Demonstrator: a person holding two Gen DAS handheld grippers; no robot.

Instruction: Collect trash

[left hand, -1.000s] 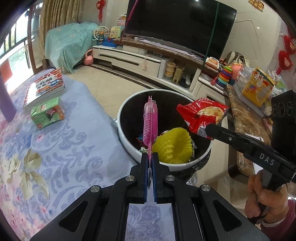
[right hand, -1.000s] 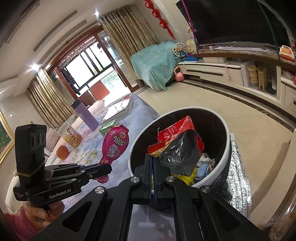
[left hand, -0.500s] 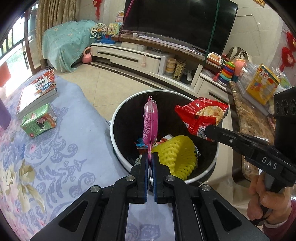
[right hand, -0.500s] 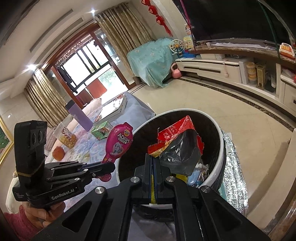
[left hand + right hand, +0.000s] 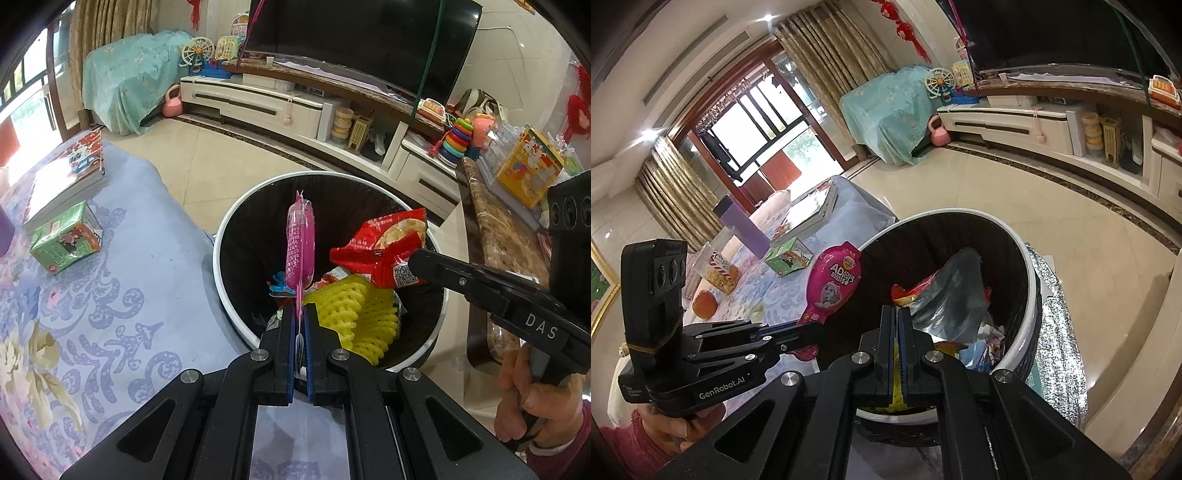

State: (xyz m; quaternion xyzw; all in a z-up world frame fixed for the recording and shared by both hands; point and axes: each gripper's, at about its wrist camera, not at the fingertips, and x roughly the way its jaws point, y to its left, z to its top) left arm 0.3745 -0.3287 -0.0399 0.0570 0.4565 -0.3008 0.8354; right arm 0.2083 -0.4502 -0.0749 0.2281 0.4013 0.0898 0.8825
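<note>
Over the bin (image 5: 229, 236), the left gripper (image 5: 300, 314) pinches the pink packet (image 5: 301, 240); the right gripper (image 5: 896, 317), seemingly, clamps the red bag (image 5: 384, 251).

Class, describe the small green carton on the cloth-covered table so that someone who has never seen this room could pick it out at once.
Start at the table with the pale blue floral cloth, beside the round trash bin. Near its far edge lies a flat stack of books; the small green carton sits just in front of that stack. It is the only green boxy thing there, with a cartoon picture on its face.
</note>
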